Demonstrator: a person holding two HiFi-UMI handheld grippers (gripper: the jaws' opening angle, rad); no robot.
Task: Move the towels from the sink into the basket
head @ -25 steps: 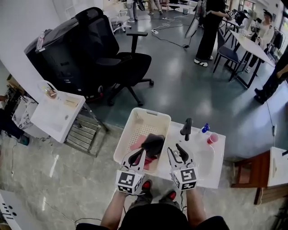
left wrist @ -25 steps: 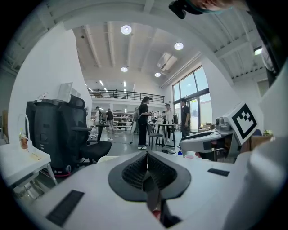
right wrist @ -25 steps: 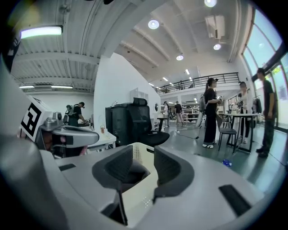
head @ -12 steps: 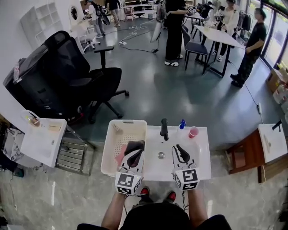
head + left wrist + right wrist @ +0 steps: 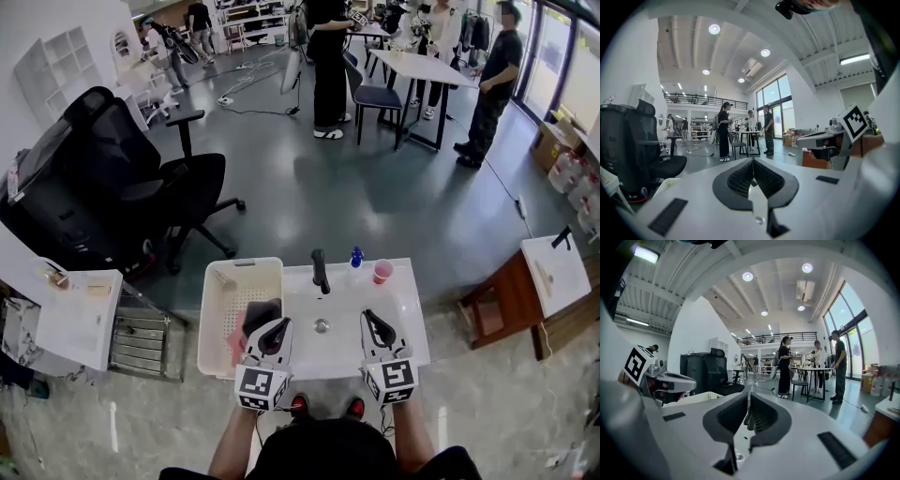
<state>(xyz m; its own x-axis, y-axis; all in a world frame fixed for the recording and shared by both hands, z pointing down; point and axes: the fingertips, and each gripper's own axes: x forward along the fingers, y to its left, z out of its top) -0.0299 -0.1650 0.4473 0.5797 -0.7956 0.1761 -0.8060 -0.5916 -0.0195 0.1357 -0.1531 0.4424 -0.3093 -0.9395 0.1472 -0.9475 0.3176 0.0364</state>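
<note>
One white sink lies directly ahead of the two tools. One white basket stands against its left side, ahead and to the left of the left tool.

Two towels can be made out, and both are in the basket. The dark towel is just ahead of the left tool's tip, and the pink towel is just to that tool's left.

The left tool is clenched, pads together with nothing between them. The right tool, over the sink's right half, has just been closing. Its jaws now stand all but together and are empty.

One black faucet rises ahead, between the two tools. One blue bottle and one pink cup stand further ahead of the right tool. One drain sits midway between the tool tips.

The worktop is white and glossy and carries the sink.

The room beyond is large, with a grey polished floor. One black office chair stands far ahead to the left. At least four people are at the far end, one in black beside a white table.
</note>
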